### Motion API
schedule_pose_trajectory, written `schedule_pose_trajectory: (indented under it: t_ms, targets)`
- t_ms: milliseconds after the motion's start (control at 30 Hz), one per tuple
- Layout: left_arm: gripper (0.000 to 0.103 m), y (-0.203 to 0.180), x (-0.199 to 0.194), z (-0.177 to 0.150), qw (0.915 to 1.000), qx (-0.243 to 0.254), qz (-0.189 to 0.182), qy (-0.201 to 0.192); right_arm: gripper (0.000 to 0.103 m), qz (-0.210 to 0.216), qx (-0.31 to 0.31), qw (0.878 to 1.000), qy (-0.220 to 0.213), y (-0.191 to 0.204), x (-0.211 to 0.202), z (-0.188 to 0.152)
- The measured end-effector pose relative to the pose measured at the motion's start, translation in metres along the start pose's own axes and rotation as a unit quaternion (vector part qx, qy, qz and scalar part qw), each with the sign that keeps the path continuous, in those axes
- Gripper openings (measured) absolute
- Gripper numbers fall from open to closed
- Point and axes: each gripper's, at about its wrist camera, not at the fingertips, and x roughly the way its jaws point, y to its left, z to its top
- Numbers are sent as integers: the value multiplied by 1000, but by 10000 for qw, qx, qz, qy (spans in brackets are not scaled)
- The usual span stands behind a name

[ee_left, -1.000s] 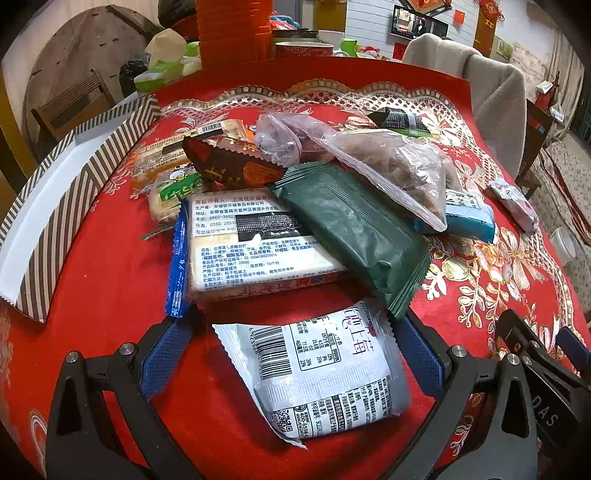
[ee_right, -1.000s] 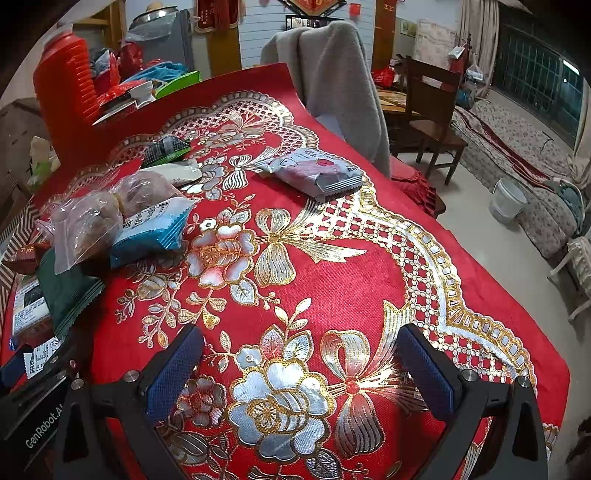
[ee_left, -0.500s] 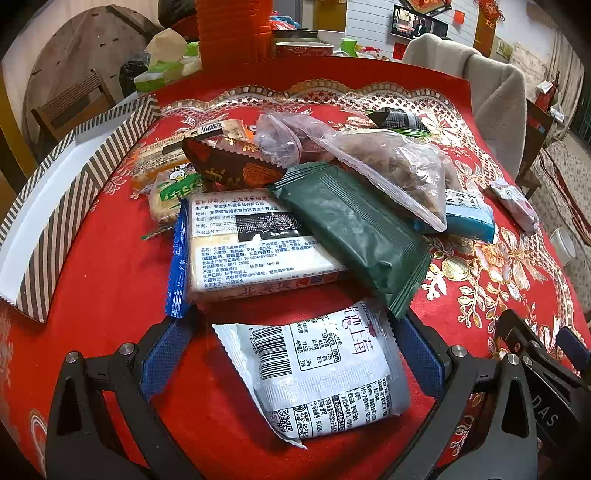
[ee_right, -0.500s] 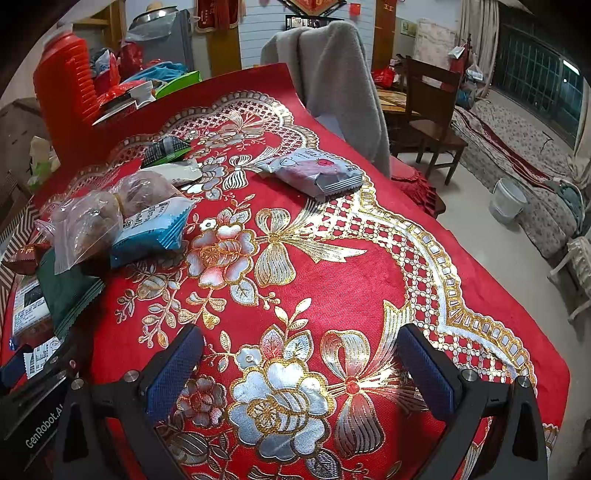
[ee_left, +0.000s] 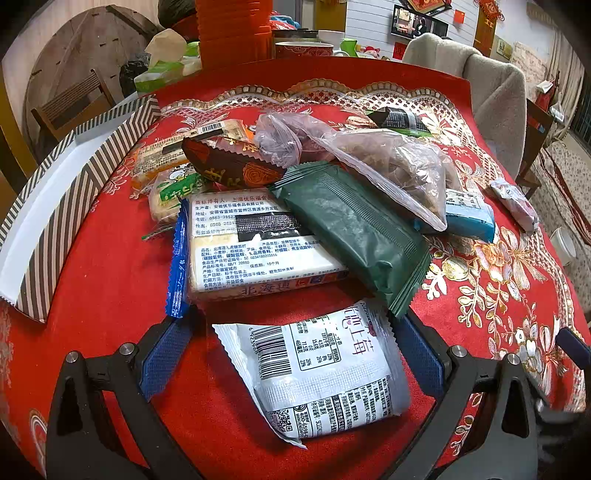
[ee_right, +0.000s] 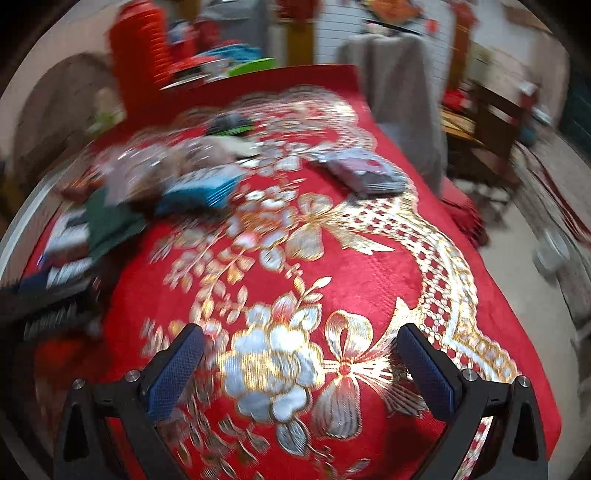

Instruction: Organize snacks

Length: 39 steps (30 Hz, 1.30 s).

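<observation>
Snacks point(ee_left: 332, 206) lie heaped on the red tablecloth point(ee_left: 110, 280), beside a striped tray point(ee_left: 70, 192) at its left. Your left gripper point(ee_left: 295, 354) is spread wide, its blue pads flanking a white packet point(ee_left: 325, 373) without clamping it. Your right gripper point(ee_right: 303, 365) gapes over bare floral cloth, holding nothing; its view is blurred, with a purple packet point(ee_right: 365, 175) well ahead.

red tablecloth point(ee_left: 110, 280), grey-draped chair point(ee_left: 491, 96) — orange stack point(ee_left: 232, 29)
</observation>
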Motion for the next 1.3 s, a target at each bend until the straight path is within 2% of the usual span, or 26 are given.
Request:
schedule_pose_trajectory:
  t_ms: [1300]
  targets:
    - [103,0,0,0,10000,3,-2,1,103,143,-31,9999,25,1,1,-2]
